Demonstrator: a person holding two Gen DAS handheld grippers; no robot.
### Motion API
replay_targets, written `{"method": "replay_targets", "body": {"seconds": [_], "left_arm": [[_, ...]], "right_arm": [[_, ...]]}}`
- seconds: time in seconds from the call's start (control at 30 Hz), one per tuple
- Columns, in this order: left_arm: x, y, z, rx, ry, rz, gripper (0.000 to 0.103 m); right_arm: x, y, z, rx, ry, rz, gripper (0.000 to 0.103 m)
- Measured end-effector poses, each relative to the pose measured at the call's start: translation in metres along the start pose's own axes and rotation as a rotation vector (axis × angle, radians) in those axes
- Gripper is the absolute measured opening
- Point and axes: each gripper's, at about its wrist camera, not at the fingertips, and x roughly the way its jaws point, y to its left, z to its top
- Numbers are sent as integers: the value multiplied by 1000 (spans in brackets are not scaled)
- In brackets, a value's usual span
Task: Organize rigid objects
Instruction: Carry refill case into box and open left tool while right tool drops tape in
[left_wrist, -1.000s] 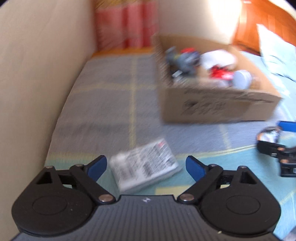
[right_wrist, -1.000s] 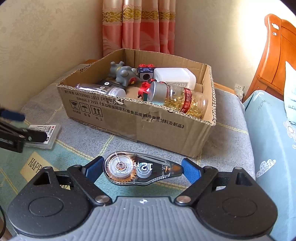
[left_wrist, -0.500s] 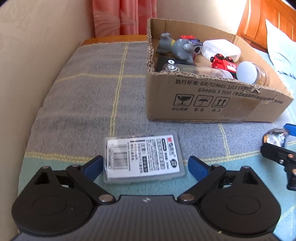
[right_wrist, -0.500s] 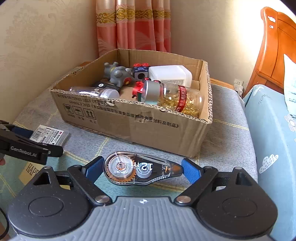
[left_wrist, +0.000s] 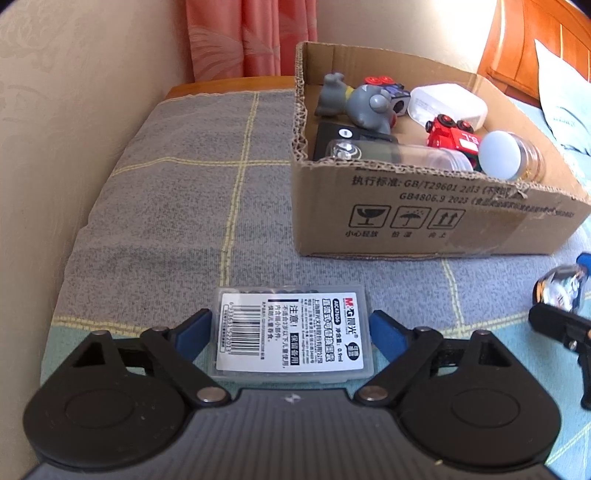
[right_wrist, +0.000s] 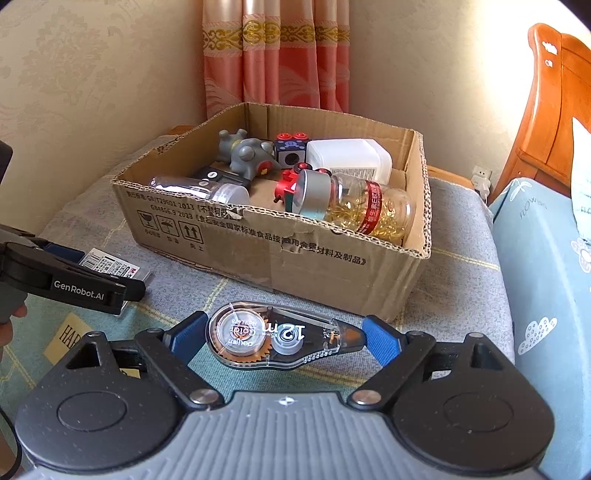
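Left wrist | left hand-held gripper (left_wrist: 291, 332) closing around plastic case (left_wrist: 291, 334) | right hand-held gripper (right_wrist: 282, 334) clamps correction tape (right_wrist: 273, 336)

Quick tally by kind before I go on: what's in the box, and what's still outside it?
In the box:
Toys: 3 (grey figure, cube, red truck)
Bottles/jars: 3 (capsule jar, white bottle, clear tube)
Black item: 1
Outside:
Stationery: 2 (tape dispenser, refill case)
Total: 9

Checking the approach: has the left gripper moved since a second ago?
Yes. In the right wrist view the left gripper reaches farther toward the cardboard box, now straddling the plastic case, fingers closing.
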Motion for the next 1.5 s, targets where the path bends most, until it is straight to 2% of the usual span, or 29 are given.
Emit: {"method": "replay_targets", "body": {"seconds": [0.27, 0.43, 0.67, 0.77, 0.87, 1.0, 1.1, 1.2, 1.33, 1.37, 1.5], "left_arm": [[-31, 3, -2, 87, -12, -20, 90], [-65, 0, 9, 145, -41, -81, 90], [-90, -19, 51, 203, -147, -125, 90], [-82, -27, 74, 205, -184, -122, 90], [-63, -34, 94, 186, -181, -136, 90], [-32, -43, 106, 172, -168, -110, 90], [-22, -38, 107, 125, -171, -90, 91], [-31, -29, 101, 81, -174, -105, 91], [-56, -27, 91, 99, -296, -38, 102], [-60, -29, 92, 113, -312, -20, 102], [-74, -29, 91, 108, -326, -9, 102]], "right_arm": [[-13, 1, 5, -65, -22, 14, 93], [-30, 1, 15, -126, -61, 42, 93], [-45, -9, 41, -151, -134, 53, 93], [-42, -15, 51, -144, -148, 46, 93], [-37, -22, 60, -115, -146, 56, 93], [-29, -28, 70, -98, -138, 59, 93], [-24, -31, 76, -98, -137, 44, 93], [-15, -36, 85, -102, -134, 23, 93], [2, -47, 103, -75, -129, 1, 93], [7, -49, 107, -65, -125, -3, 93], [28, -52, 121, -48, -100, -15, 93]]}}
